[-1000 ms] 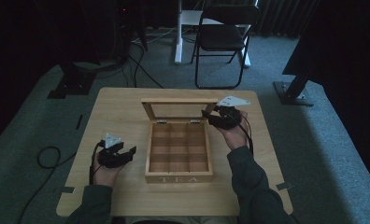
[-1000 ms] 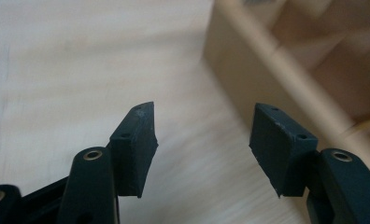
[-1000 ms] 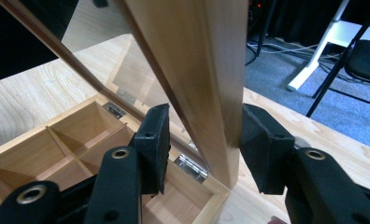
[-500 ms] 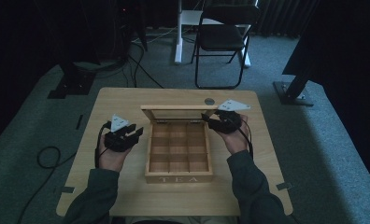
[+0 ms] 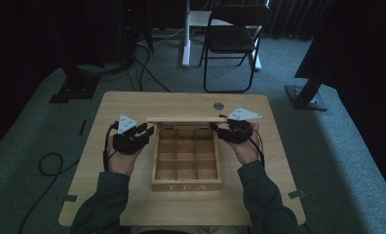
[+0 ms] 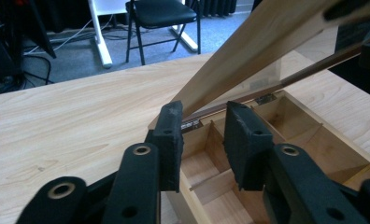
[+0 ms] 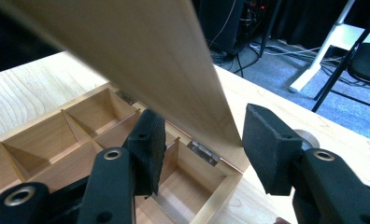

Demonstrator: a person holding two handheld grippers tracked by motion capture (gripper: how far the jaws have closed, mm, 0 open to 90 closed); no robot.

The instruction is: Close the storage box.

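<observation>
dark grey carpet surrounds the pale wooden table (image 5: 132, 105), and beyond it stand a black folding chair (image 5: 232, 39) and the white leg of a desk (image 5: 186, 34).

at the left, the left gripper (image 5: 141, 132) lies in the person's left hand (image 5: 123, 156), with its grey three-cornered plate on top. its tips point at the back left corner of the light wooden tea box with nine square compartments (image 5: 186, 156), which sits on the table between the two grippers and bears the word "tea" on its near wall. in the left gripper view the two black jaws stand apart with nothing between them, just in front of that corner and above the nearest compartments; the box's hinged wooden lid with a glass pane (image 6: 248, 51) slants upward beyond the jaw tips (whether the left jaw touches its edge i cannot tell).

to the right, the lid (image 5: 186, 119) shows edge-on along the back of the box, raised between the two grippers.

further right, the right gripper (image 5: 219, 130) lies in the right hand (image 5: 244, 148), tips at the back right corner of the box. in the right gripper view its jaws are spread wide, one on each side of the lid's corner (image 7: 183, 84), and neither pad is pressed against the wood. a small round metal disc (image 5: 219, 106) is set in the tabletop just beyond this gripper.
</observation>
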